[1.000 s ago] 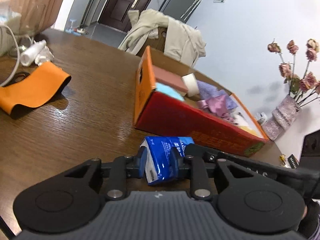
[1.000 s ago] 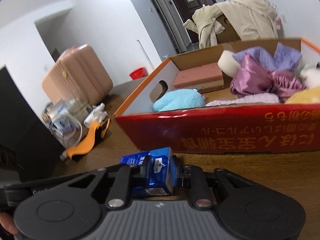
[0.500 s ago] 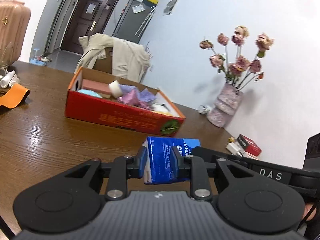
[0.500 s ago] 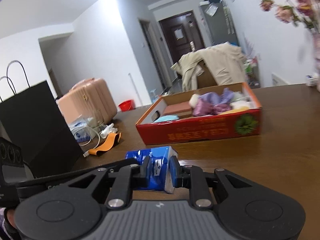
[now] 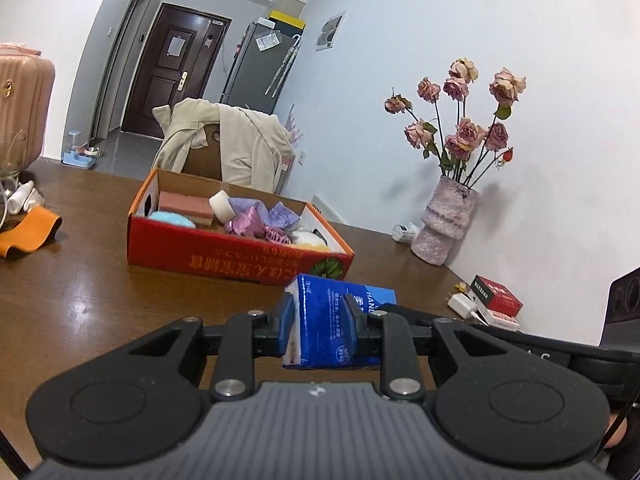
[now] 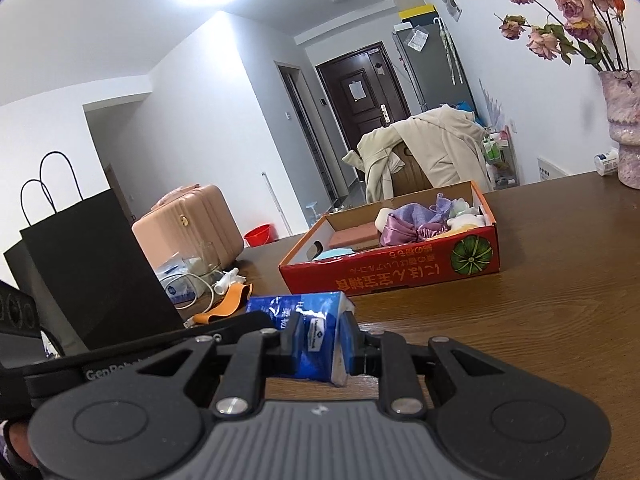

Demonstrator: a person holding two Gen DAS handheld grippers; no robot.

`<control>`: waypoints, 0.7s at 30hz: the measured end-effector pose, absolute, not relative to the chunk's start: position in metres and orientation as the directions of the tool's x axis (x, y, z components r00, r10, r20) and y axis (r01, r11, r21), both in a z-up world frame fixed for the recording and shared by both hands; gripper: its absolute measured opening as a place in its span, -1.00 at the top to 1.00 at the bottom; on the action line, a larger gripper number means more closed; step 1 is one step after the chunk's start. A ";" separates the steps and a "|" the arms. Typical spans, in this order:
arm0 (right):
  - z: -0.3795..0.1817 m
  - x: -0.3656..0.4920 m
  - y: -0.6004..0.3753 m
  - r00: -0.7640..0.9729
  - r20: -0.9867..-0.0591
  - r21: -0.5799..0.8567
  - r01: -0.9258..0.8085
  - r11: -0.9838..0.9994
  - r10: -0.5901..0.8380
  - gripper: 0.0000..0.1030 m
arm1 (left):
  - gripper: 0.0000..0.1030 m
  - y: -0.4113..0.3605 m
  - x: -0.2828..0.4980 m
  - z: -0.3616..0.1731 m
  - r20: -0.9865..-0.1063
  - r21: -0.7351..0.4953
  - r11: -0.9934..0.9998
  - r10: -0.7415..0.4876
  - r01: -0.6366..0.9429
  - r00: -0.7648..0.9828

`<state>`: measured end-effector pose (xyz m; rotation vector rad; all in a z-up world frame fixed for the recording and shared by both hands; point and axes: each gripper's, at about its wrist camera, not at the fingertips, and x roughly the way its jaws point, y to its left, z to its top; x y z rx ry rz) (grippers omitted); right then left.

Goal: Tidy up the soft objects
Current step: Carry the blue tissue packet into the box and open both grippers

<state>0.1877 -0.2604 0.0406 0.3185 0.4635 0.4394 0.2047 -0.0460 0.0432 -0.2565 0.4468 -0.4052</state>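
Left wrist view: the left tool (image 5: 322, 322) is clamped on one end of a blue tissue pack (image 5: 334, 320), its pads pressing in from both sides so the soft wrapper bulges between them. The pack sits above the brown desk (image 5: 80, 300), well short of the red box (image 5: 224, 252), which lies further ahead and to the left. In the box are a pink sponge (image 5: 186, 204), a white roll (image 5: 222, 206), purple cloth (image 5: 256, 216) and other soft pieces. A vase of dried roses (image 5: 444, 220) stands at the right by the wall, and an orange strap (image 5: 30, 232) lies at the far left.

Right wrist view: the right tool (image 6: 318, 344) is clamped on the other end of the same pack, with the left tool's black arm reaching in from the left. The box stands ahead and to the right, open at the top. A black paper bag (image 6: 88, 272) stands close on the left.

The risks, as I judge them: two tools share one squashy pack, so if the hands drift apart the wrapper may tear or slip from one grip. The pack is low against the box wall, so it could catch on the near rim. The box is already fairly full, so the pack might land on the cloth and topple out.
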 end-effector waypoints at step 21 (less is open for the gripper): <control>0.063 0.508 -0.211 0.730 -0.474 0.367 -0.344 0.864 0.492 0.63 | 0.51 0.000 0.524 0.033 -0.497 -0.437 0.887 -0.375 0.148 0.783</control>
